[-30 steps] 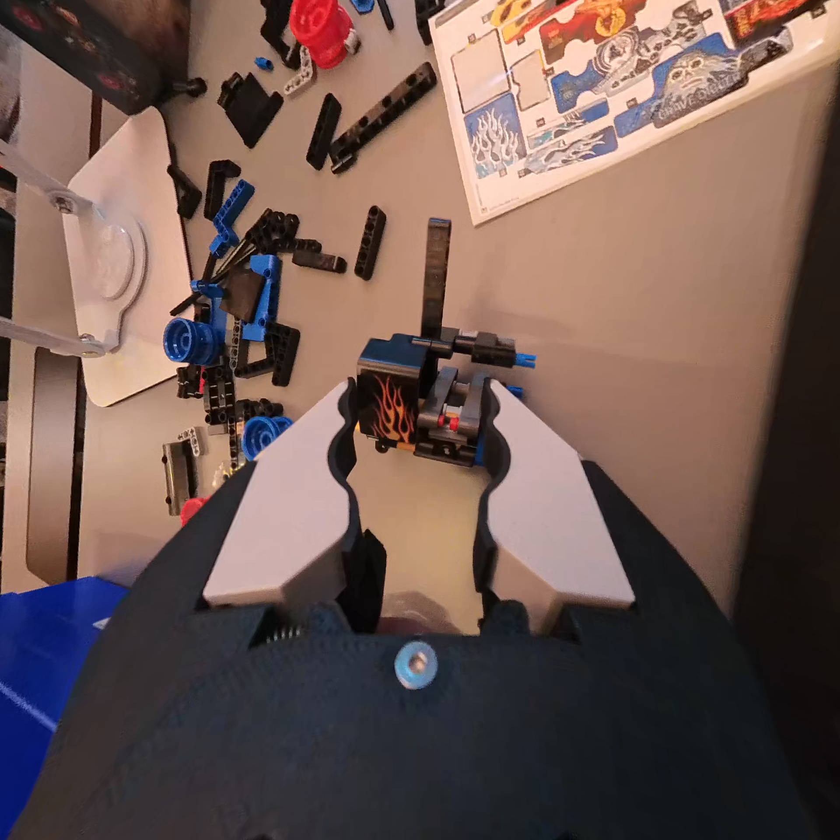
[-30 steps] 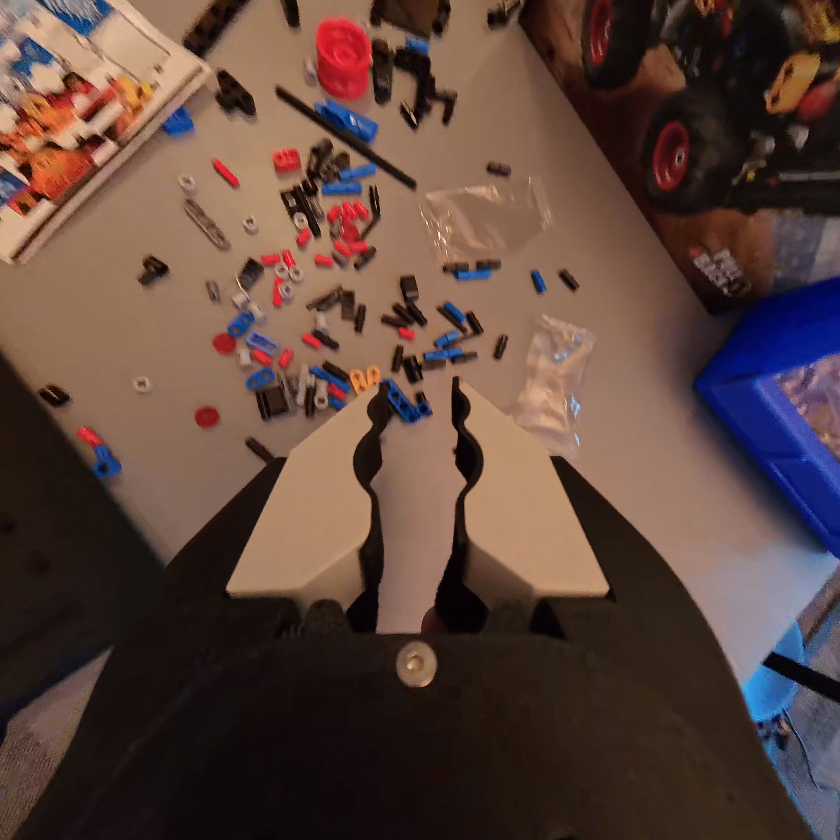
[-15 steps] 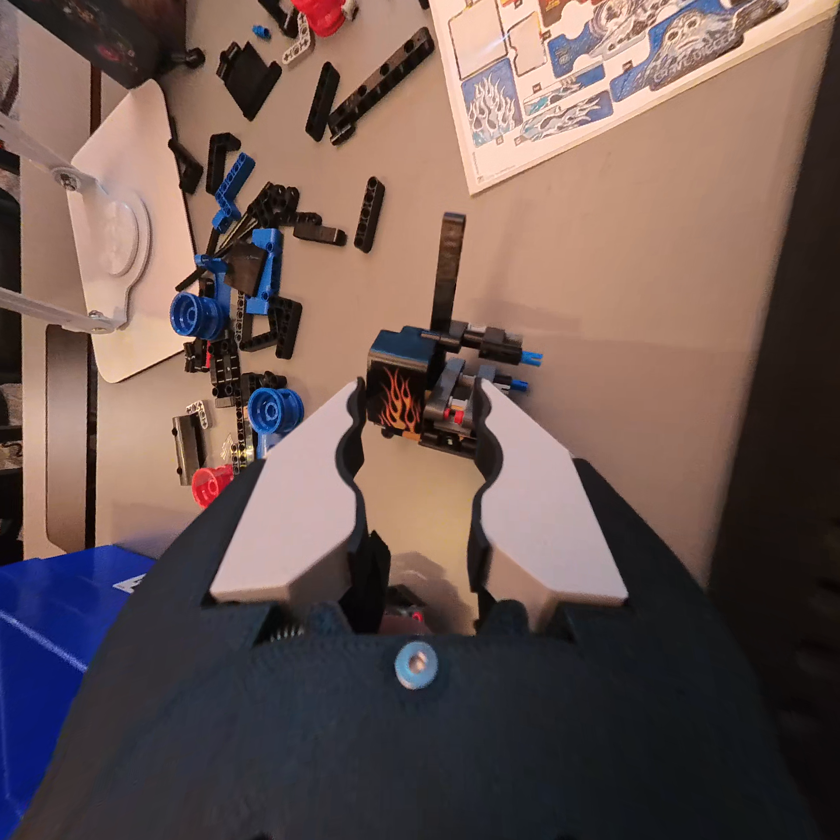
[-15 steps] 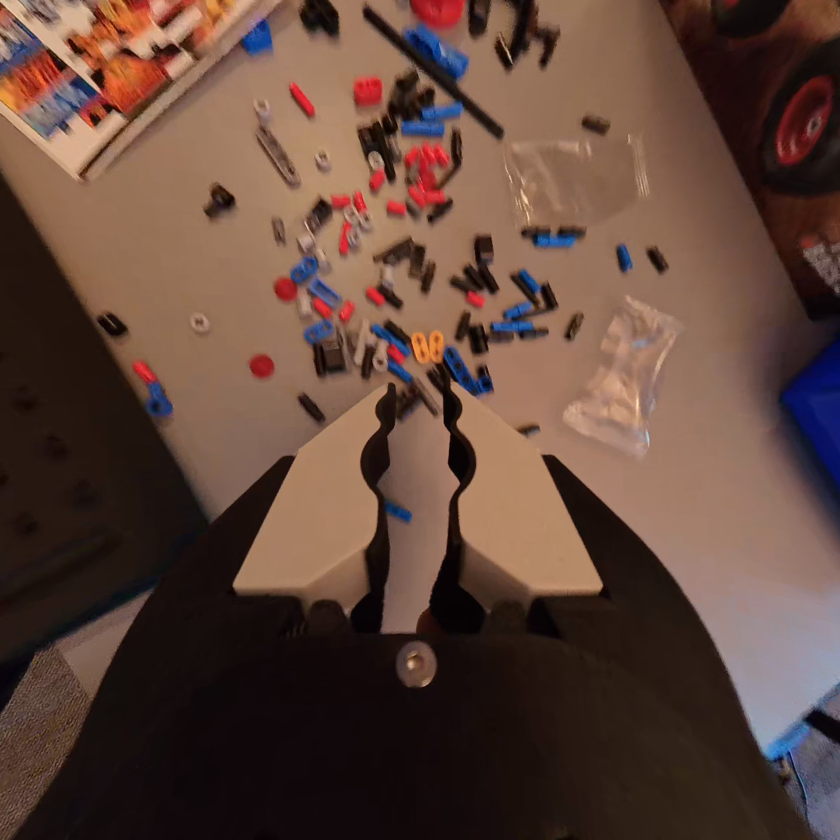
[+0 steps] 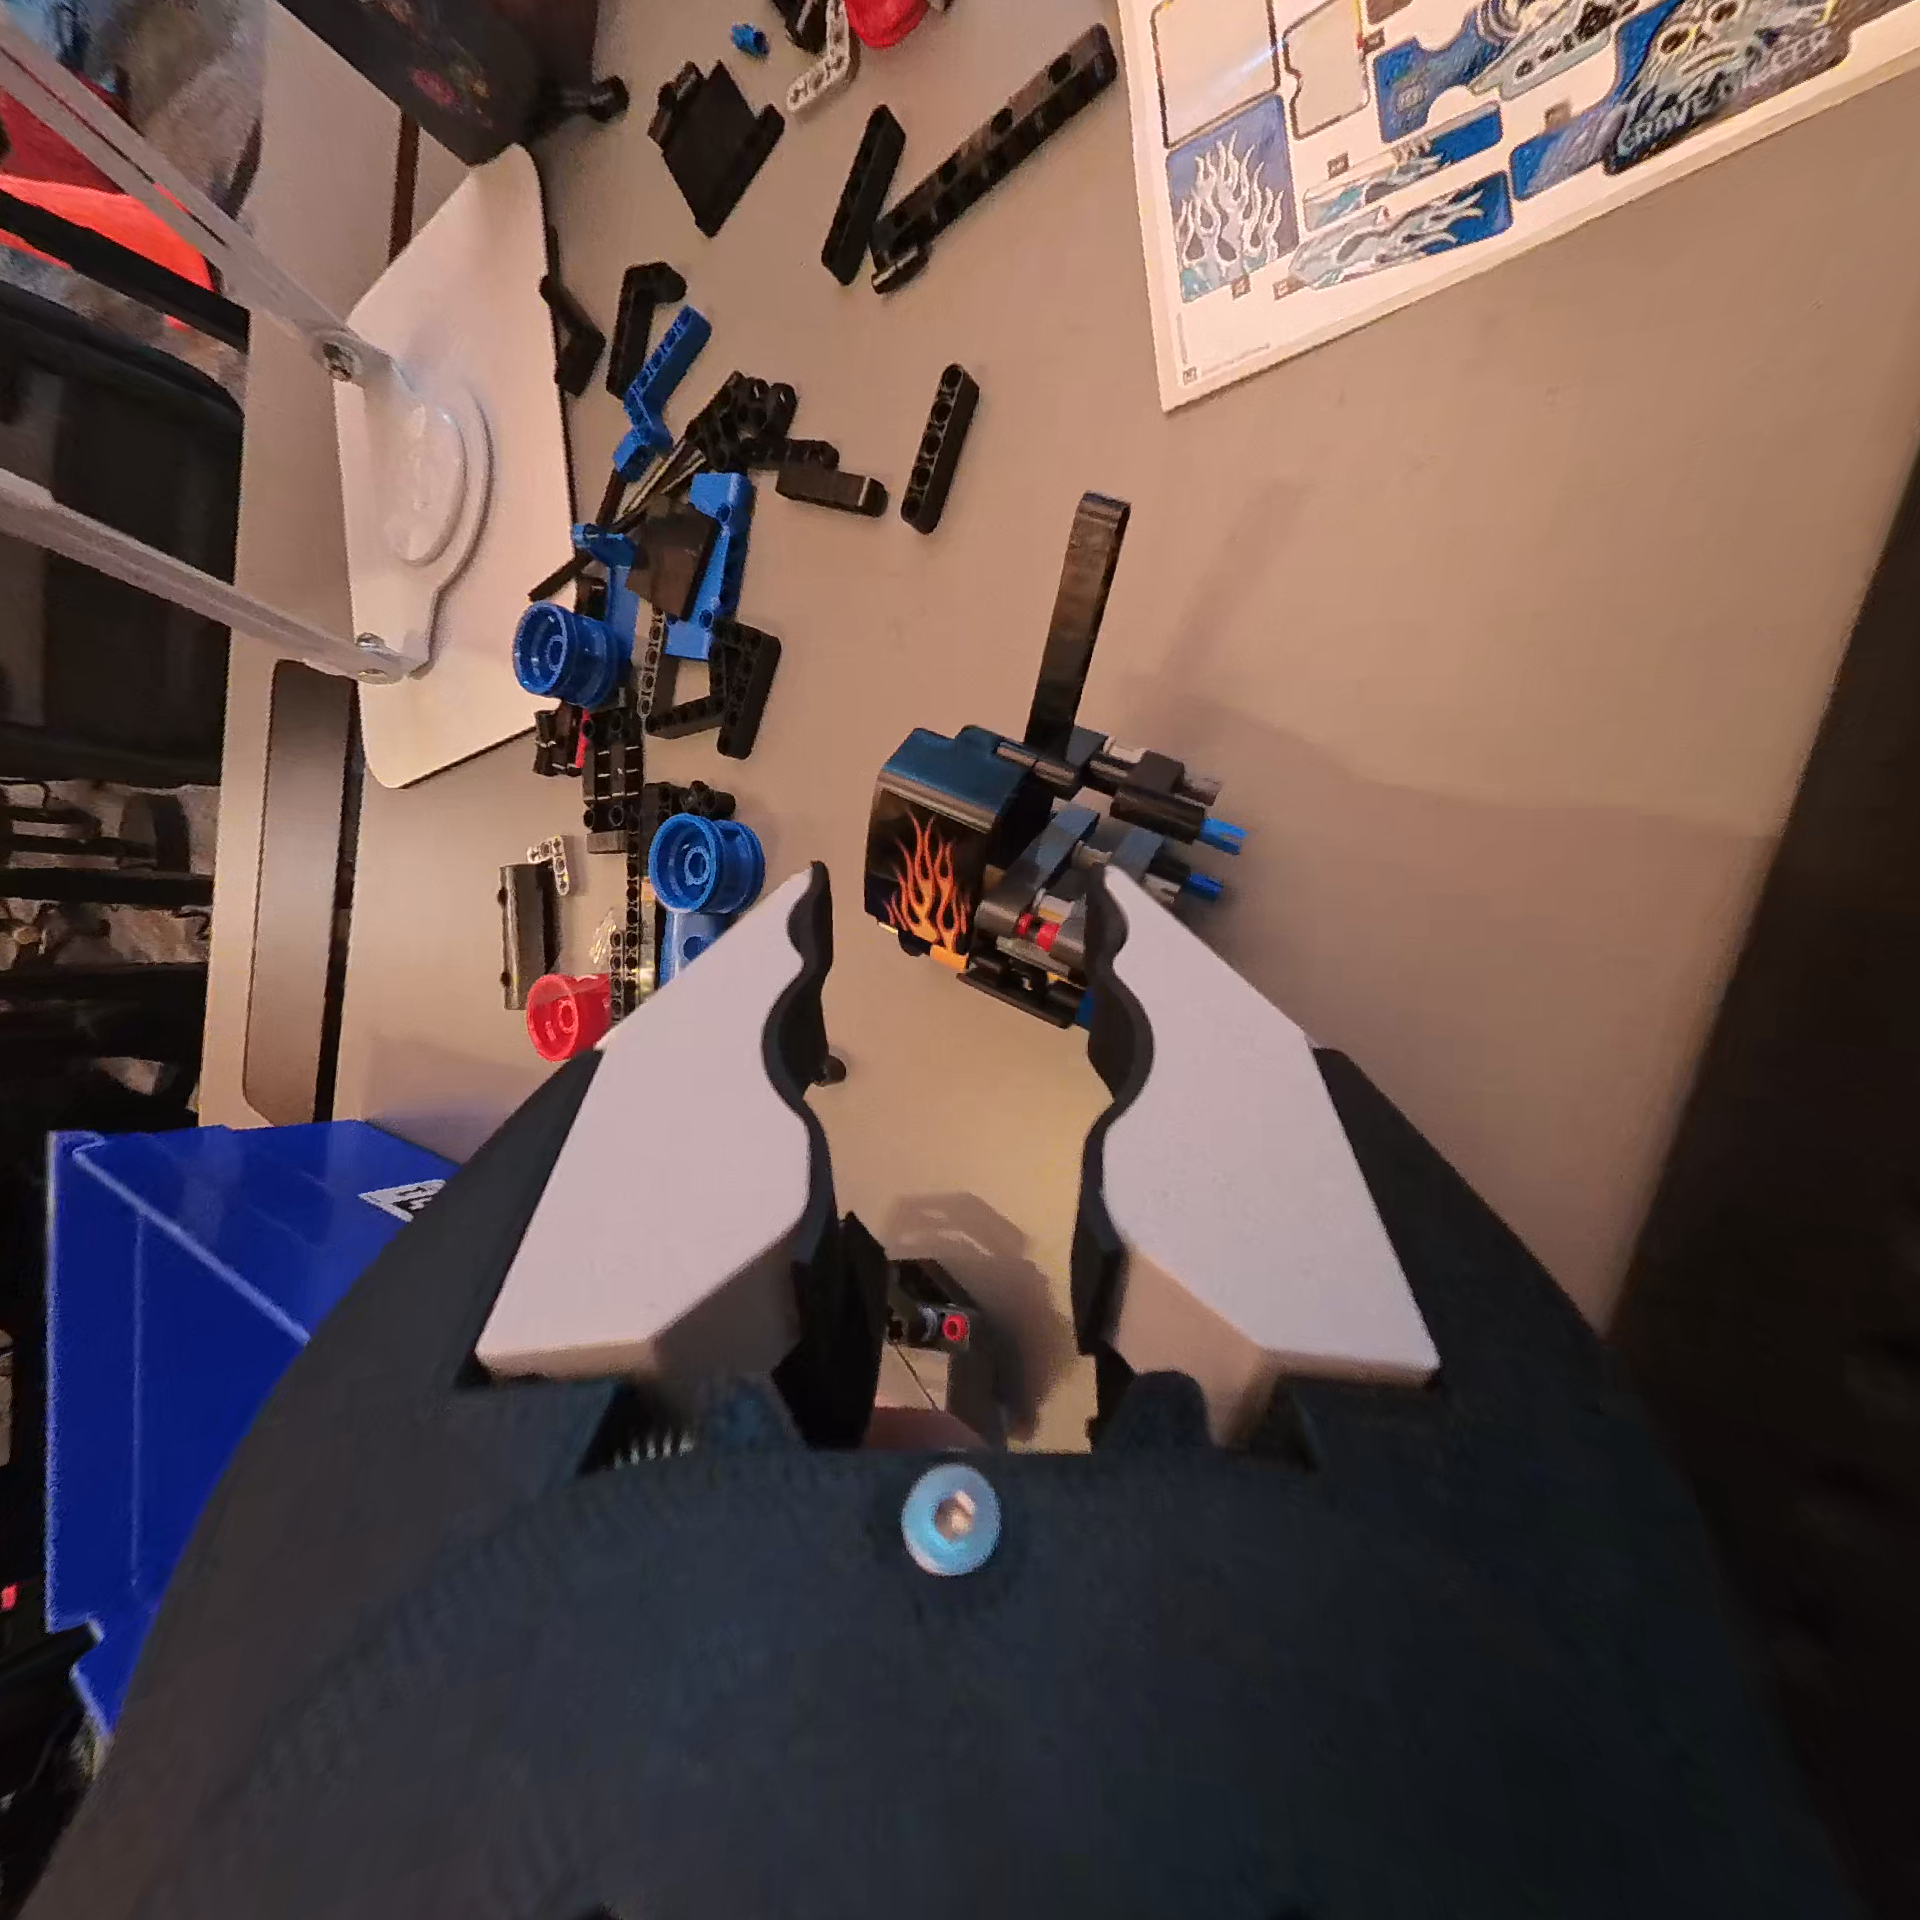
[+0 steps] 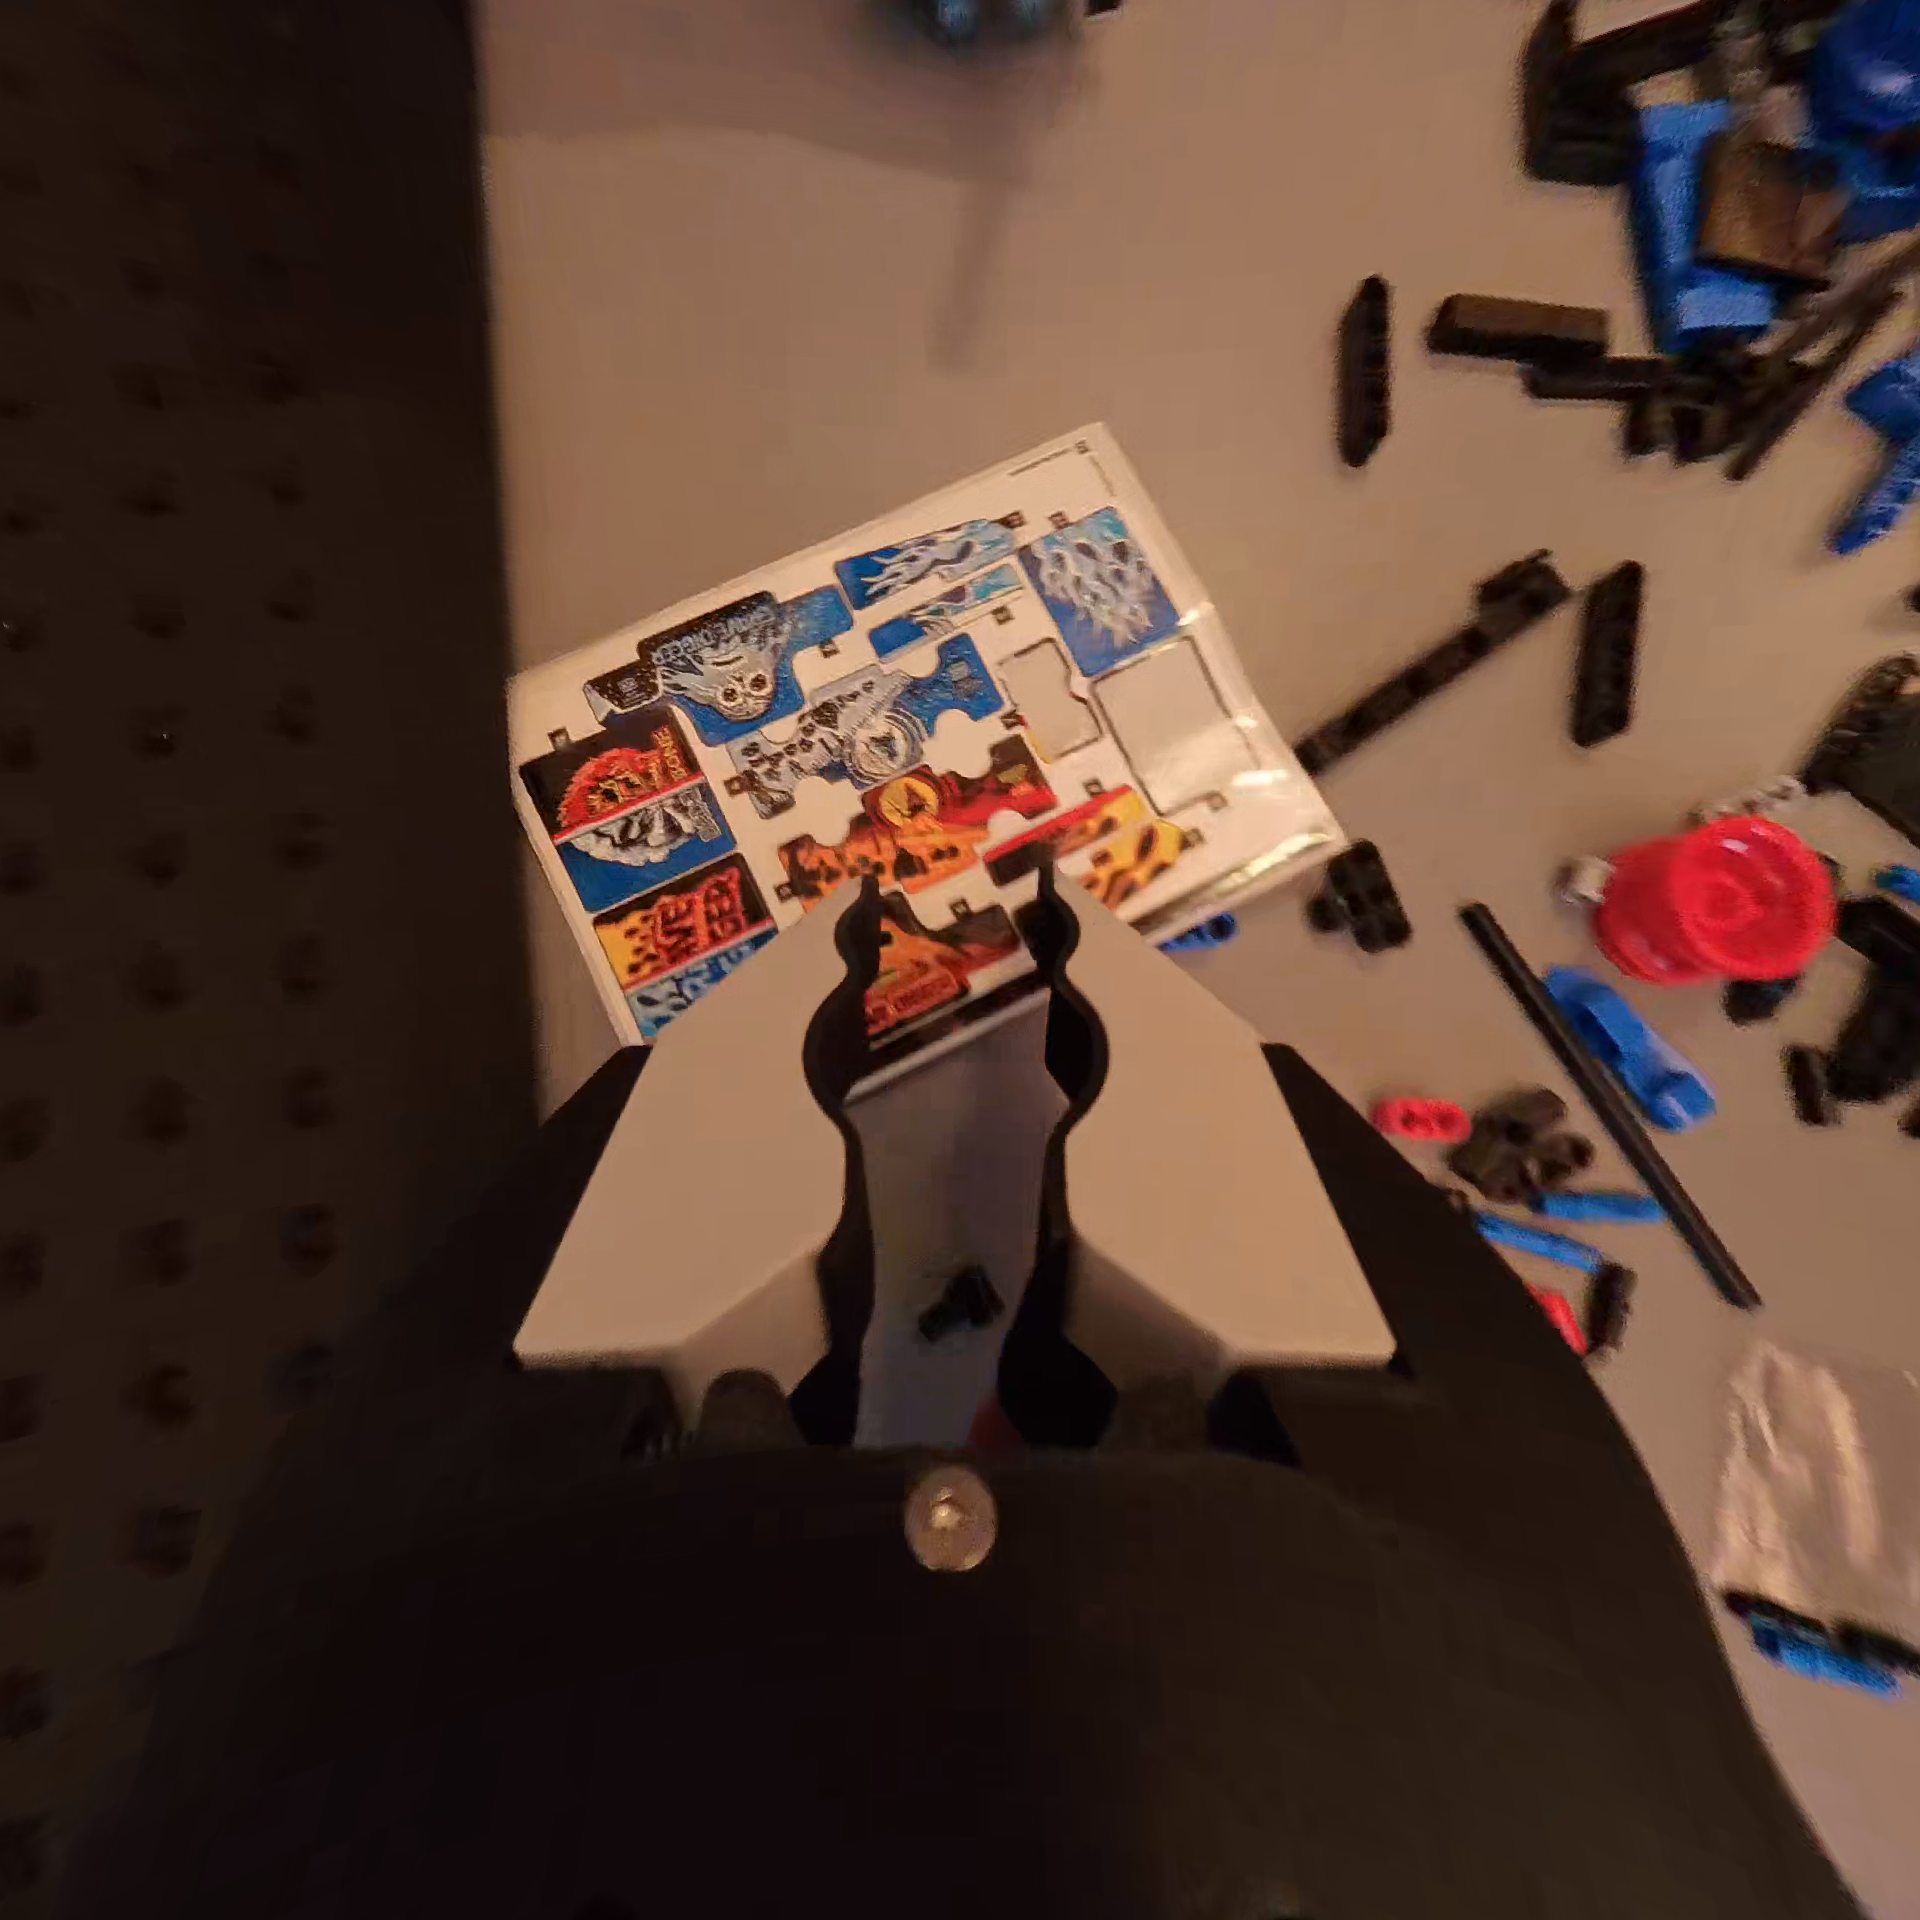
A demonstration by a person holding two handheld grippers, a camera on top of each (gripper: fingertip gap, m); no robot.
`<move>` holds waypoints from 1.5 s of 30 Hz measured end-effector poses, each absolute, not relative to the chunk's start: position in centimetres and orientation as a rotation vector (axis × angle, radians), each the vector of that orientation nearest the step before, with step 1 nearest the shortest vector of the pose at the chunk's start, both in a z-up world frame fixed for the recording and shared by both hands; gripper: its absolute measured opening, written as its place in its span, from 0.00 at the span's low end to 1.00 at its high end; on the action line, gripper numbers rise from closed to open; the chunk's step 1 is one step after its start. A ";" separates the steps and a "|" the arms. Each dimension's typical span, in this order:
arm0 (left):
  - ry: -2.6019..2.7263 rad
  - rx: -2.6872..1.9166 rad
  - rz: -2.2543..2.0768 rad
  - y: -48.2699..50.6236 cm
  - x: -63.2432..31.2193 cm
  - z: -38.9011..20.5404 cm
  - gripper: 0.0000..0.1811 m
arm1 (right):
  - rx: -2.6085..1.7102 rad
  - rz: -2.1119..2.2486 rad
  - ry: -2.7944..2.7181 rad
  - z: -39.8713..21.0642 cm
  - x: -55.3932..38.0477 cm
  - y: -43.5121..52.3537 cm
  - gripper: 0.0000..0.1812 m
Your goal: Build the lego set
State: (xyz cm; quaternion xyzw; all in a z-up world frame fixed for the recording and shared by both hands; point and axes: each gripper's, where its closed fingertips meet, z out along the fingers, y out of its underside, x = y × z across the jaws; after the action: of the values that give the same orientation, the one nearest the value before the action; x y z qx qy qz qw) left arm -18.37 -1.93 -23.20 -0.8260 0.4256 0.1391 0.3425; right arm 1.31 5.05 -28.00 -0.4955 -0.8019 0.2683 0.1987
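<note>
A part-built black Lego assembly [image 5: 997, 831] with an orange flame sticker and blue pins lies on the grey table [image 5: 1403, 675], with a black beam sticking up from it. My left gripper [image 5: 961, 883] is open and empty just in front of it, its right fingertip [image 5: 1117, 914] beside the assembly. My right gripper [image 6: 954, 883] is slightly open and empty, hovering over the near edge of the sticker sheet [image 6: 935, 727]. The sheet also shows in the left wrist view [image 5: 1455, 177].
Loose black and blue beams, blue wheels [image 5: 707, 862] and a red hub [image 5: 566, 1013] lie left of the assembly. A white stand base [image 5: 447, 499] and a blue bin [image 5: 208, 1351] are at the left. A red wheel [image 6: 1714, 899], a black axle [image 6: 1600, 1101] and small pins lie right of the sheet. Across from one pair of fingers to the other is roughly 20 cm. The black axle [image 6: 1600, 1101] is about 12 cm from my right fingertips and 30 cm from my left.
My right gripper has swung away from the pile of small parts to above the sticker sheet. My left gripper has drawn back a little from the assembly, which stays on the table.
</note>
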 end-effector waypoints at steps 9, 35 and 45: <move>1.008 -2.110 0.074 -0.4 -10.5 -19.9 0.30 | -1.174 0.764 -2.396 -28.4 -1.0 1.4 0.10; 1.290 -2.464 -0.023 2.4 -3.9 -28.6 0.09 | -1.262 0.841 -2.249 -27.9 0.8 3.8 0.15; 1.201 -2.480 -0.239 2.1 -2.5 -29.0 0.00 | -1.288 0.820 -2.230 -28.1 0.7 4.3 0.16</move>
State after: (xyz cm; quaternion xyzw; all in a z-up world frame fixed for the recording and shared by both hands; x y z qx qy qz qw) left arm -2.51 2.07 -28.99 -0.8808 0.4267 -0.0848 0.1868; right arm 0.74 4.29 -28.10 -0.4652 -0.8053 0.2962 0.2177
